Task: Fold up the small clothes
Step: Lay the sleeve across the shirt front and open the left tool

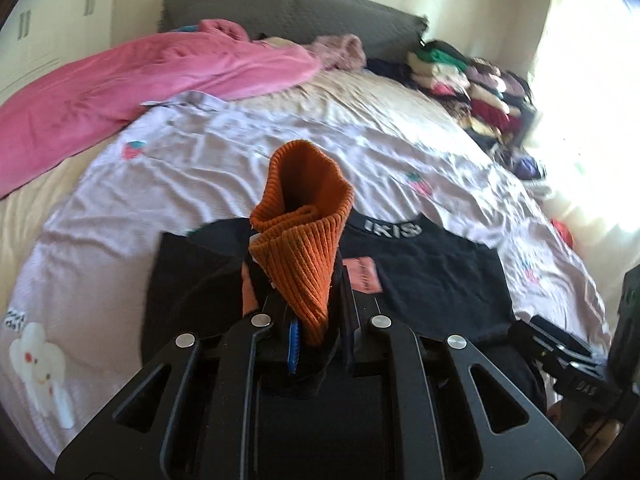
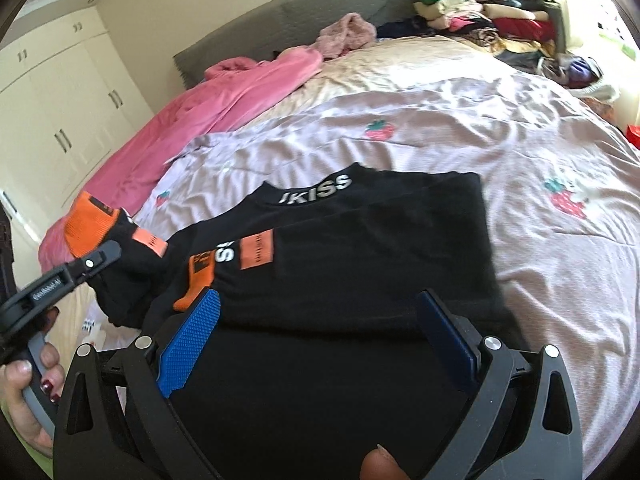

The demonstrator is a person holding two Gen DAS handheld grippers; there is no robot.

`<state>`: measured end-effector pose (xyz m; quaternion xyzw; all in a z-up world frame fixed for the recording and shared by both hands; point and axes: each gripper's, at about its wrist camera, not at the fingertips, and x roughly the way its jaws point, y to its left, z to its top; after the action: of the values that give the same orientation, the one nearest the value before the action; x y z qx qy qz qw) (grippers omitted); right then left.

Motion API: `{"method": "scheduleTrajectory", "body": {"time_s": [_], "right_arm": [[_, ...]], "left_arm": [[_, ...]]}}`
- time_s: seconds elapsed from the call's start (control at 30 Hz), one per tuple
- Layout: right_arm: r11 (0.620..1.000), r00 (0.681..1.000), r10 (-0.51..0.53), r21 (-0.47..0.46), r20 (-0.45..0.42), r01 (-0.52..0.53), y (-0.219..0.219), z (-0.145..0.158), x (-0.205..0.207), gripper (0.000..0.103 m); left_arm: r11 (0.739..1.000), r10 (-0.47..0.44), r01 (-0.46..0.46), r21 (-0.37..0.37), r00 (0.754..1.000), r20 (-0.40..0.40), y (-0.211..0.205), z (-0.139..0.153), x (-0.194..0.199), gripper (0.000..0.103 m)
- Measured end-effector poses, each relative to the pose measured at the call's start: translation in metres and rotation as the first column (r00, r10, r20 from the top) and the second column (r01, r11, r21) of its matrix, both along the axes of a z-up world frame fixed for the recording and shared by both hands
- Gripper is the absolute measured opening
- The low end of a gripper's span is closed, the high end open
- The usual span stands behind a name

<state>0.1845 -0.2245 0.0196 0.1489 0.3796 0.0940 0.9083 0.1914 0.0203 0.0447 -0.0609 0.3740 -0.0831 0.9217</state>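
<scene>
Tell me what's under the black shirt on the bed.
The black shirt lies on a lilac strawberry-print sheet, which shows all around its far and right edges. Whatever sits directly beneath the shirt is covered, so nothing else can be confirmed there.

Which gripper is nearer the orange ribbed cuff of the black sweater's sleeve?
Left. The left gripper is shut on the sleeve right at the orange ribbed cuff, lifting it. The right gripper hangs open over the black sweater body, apart from that cuff.
</scene>
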Motion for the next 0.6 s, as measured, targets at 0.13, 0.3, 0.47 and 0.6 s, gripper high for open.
{"method": "scheduleTrajectory", "body": {"time_s": [0.13, 0.3, 0.47, 0.6], "right_arm": [[0.999, 1.0, -0.029, 0.014, -0.001, 0.029, -0.015, -0.001, -0.003, 0.098], [0.999, 0.999, -0.048, 0.021, -0.009, 0.048, -0.023, -0.005, -0.005, 0.098], [0.998, 0.998, -0.054, 0.021, -0.023, 0.055, -0.021, -0.009, -0.003, 0.098], [0.999, 0.999, -0.038, 0.017, -0.036, 0.038, -0.015, -0.014, -0.002, 0.098]], "left_arm": [[0.999, -0.039, 0.039, 0.012, 0.998, -0.041, -0.023, -0.015, 0.008, 0.009], [0.995, -0.096, 0.099, 0.026, 0.992, -0.08, -0.043, -0.036, 0.012, 0.009], [0.972, -0.221, 0.205, -0.115, 0.965, -0.143, -0.044, -0.049, 0.014, 0.035], [0.962, -0.248, 0.23, -0.148, 0.963, -0.11, -0.039, -0.043, 0.007, 0.045]]}}
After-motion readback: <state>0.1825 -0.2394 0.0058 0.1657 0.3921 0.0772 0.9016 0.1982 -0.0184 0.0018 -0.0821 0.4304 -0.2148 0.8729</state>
